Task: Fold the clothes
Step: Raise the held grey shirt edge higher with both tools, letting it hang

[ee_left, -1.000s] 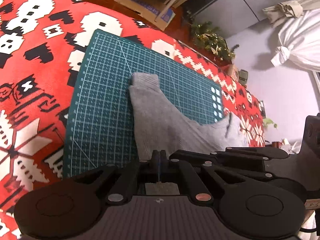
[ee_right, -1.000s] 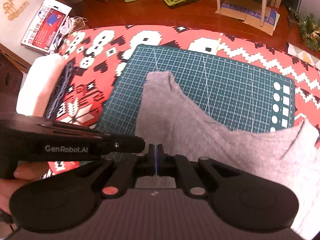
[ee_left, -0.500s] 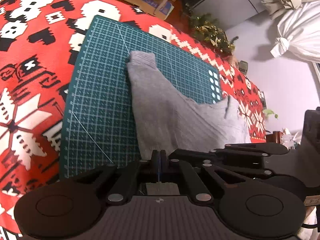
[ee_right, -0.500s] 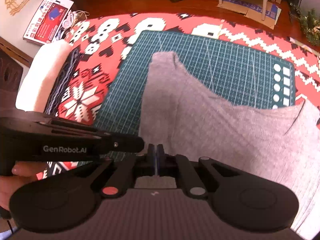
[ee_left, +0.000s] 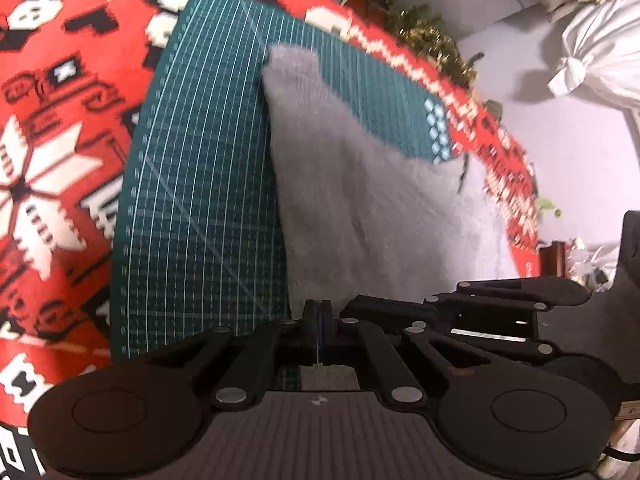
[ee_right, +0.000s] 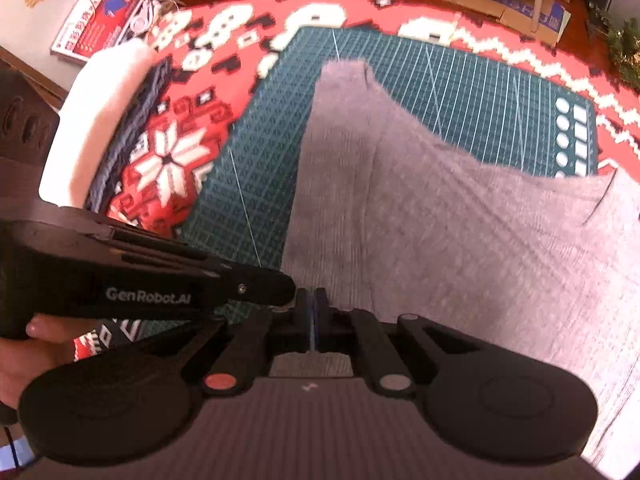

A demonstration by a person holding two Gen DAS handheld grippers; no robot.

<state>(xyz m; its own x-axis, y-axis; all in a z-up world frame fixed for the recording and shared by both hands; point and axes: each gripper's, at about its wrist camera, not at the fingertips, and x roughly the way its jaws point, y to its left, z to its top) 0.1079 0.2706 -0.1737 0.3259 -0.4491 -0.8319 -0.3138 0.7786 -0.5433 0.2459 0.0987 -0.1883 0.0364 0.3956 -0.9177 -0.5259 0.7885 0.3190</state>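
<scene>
A grey knit sweater [ee_left: 360,200] lies on a green cutting mat [ee_left: 200,200], one sleeve stretched away toward the mat's far side. My left gripper [ee_left: 319,312] is shut on the sweater's near edge. In the right wrist view the same sweater [ee_right: 400,220] spreads to the right over the mat [ee_right: 480,100]. My right gripper [ee_right: 311,300] is also shut on that near edge. The two grippers pinch the hem side by side: the left gripper's body [ee_right: 160,280] sits just left of the right one. The cloth between the jaws is hidden.
A red, white and black patterned tablecloth [ee_left: 60,140] covers the table under the mat. Folded white and blue clothes [ee_right: 100,120] are stacked at the table's left edge. A hand [ee_right: 24,352] holds the left gripper. Tinsel [ee_left: 432,40] lies beyond the table's far edge.
Both grippers stay shut on the hem and have moved with it. The sleeve and mat now fill more of both views, and the sweater lies more stretched out.
</scene>
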